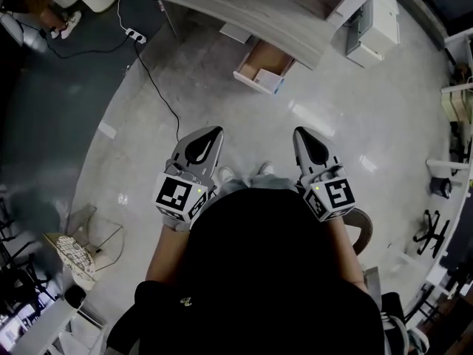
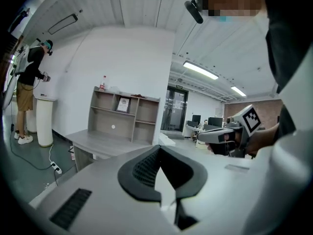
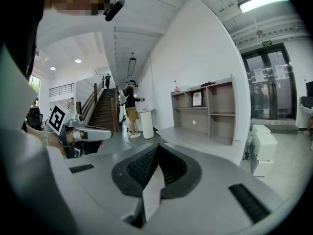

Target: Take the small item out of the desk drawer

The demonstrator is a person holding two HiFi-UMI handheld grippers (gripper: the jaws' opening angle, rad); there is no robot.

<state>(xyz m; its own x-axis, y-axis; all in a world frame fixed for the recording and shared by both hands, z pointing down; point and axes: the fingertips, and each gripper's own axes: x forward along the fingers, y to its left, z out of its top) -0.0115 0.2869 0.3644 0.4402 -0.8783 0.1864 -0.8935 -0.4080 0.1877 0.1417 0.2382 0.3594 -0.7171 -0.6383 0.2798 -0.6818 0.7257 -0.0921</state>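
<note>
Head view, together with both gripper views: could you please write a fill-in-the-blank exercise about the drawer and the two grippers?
1. The drawer of the desk stands ____.
2. The left gripper has its jaws ____, with nothing between them.
3. The right gripper holds ____.
4. Both grippers hover over the ____, apart from the desk.
Missing words: open; shut; nothing; floor.

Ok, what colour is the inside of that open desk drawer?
The drawer is light brown inside, white-fronted; head view shows it best.
</note>
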